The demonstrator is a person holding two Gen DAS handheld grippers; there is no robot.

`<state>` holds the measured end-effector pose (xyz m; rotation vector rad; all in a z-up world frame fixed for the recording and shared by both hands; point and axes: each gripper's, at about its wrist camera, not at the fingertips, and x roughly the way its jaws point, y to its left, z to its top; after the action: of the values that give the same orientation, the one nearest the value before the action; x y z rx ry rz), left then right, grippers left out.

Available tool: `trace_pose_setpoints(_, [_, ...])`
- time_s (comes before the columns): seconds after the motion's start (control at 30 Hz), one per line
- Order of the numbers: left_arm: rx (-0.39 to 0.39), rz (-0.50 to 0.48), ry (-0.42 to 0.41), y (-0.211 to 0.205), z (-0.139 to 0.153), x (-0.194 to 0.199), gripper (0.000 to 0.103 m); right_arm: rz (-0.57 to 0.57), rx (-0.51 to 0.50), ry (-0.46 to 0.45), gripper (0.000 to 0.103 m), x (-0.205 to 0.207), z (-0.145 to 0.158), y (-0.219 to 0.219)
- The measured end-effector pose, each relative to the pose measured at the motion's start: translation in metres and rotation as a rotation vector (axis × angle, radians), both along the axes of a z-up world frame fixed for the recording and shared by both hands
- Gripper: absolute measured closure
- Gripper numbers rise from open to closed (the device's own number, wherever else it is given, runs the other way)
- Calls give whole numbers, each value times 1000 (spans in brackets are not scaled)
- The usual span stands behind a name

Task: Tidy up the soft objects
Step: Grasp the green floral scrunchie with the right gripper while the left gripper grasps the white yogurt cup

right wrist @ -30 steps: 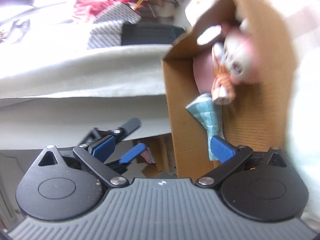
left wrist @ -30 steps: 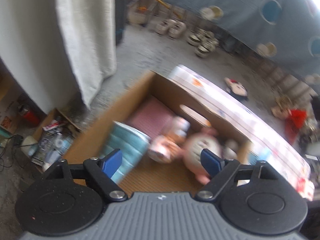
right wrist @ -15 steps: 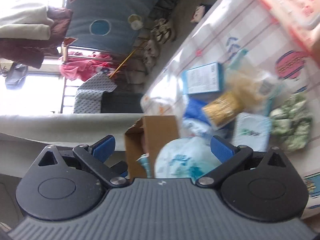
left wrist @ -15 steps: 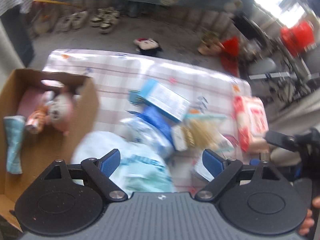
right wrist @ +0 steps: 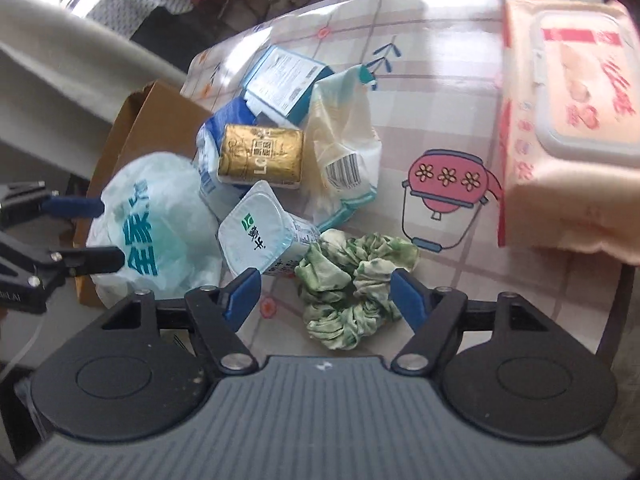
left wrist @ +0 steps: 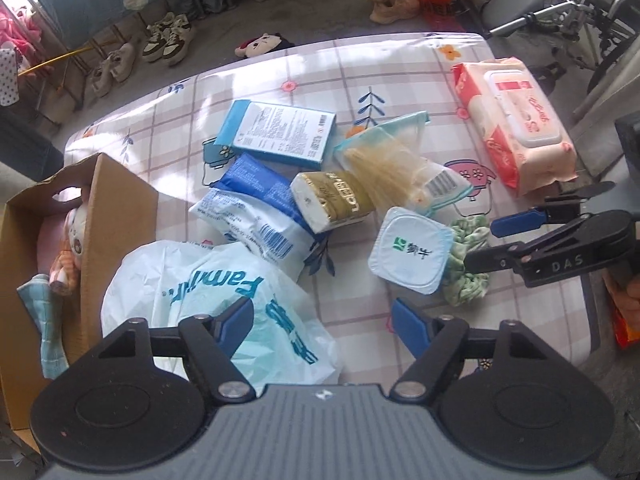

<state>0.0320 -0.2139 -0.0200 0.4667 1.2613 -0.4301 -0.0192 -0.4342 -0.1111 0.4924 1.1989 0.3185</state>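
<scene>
Box at table's left edge holds doll, cloth. Bag, scrunchie remain. Left gripper, right gripper closing, nothing gripped.

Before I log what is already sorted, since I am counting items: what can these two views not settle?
- Cardboard box contents: in the left wrist view its near wall hides most of the plush toy; in the right wrist view the interior is unseen.
- Plastic bag: opaque, contents hidden in both views.
- Wet wipes pack: cut off by the right wrist picture's edge.
</scene>
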Motion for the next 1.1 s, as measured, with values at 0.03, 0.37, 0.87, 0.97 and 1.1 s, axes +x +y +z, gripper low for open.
trace_pose_setpoints(0.03, [5, 12, 3, 1, 0, 3, 30, 42, -12, -7, 40, 4, -5, 3])
trace_pose_setpoints(0.37, [-60, 54, 61, -24, -8, 20, 27, 340, -122, 8, 86, 6, -28, 7])
trace_pose_setpoints(0.87, [2, -82, 106, -80, -65, 14, 13, 348, -189, -52, 21, -39, 8, -15])
trace_pose_setpoints(0.97, [17, -92, 103, -82, -72, 13, 10, 403, -196, -103, 17, -35, 12, -5])
trace_pose_setpoints(1.1, [57, -119, 77, -87, -82, 10, 10, 529, -235, -127, 16, -28, 1, 16])
